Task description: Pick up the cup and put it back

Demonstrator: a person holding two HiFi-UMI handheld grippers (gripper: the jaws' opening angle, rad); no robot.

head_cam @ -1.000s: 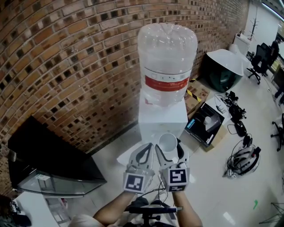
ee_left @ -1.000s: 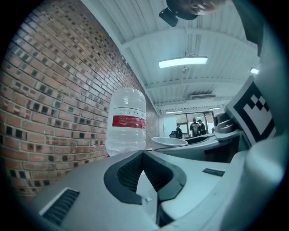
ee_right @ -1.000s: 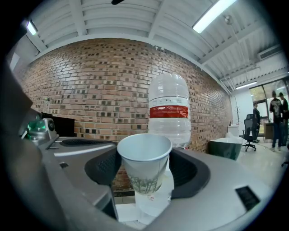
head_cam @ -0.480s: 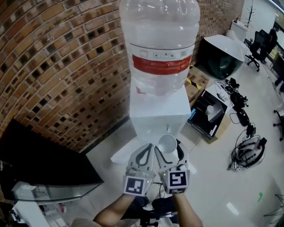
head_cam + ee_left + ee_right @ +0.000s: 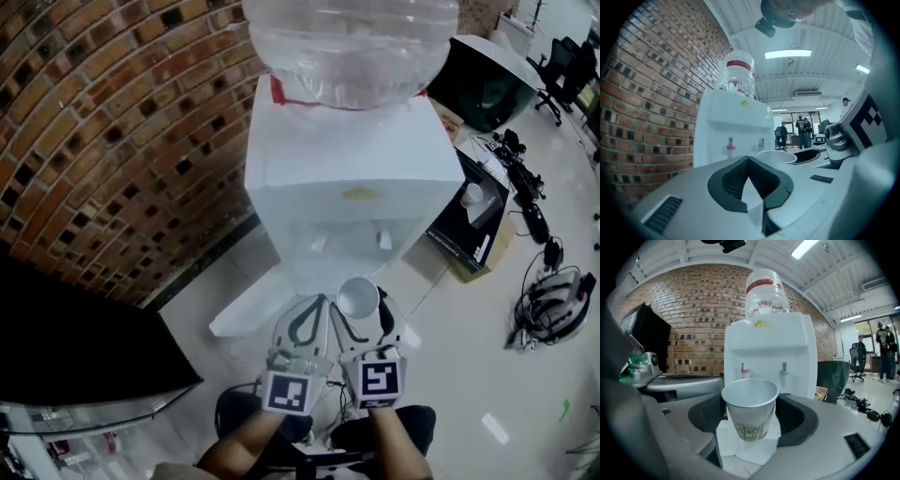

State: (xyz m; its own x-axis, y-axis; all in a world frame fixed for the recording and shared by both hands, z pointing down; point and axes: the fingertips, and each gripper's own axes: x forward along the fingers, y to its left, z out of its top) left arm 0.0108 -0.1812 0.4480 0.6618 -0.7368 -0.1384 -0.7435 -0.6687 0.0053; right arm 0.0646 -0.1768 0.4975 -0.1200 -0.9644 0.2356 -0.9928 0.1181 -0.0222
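A white paper cup [image 5: 357,298] with a faint green print stands upright between the jaws of my right gripper [image 5: 359,317], which is shut on it. In the right gripper view the cup [image 5: 750,409] fills the gap between the dark pads, its mouth empty. My left gripper [image 5: 304,322] is beside the right one, its jaws closed together with nothing between them; the cup's rim [image 5: 776,156] shows past it. Both are held in front of a white water dispenser [image 5: 352,183] with two taps [image 5: 783,367] and a clear bottle [image 5: 349,47] on top.
A brick wall [image 5: 112,141] runs behind the dispenser. A black desk or monitor [image 5: 75,337] is at the left. A black box [image 5: 473,225], cables and a helmet [image 5: 553,305] lie on the floor at the right. People stand far off [image 5: 804,129].
The dispenser has come much closer and larger in the head view. Both grippers have kept their places side by side, the right one still holding the cup.
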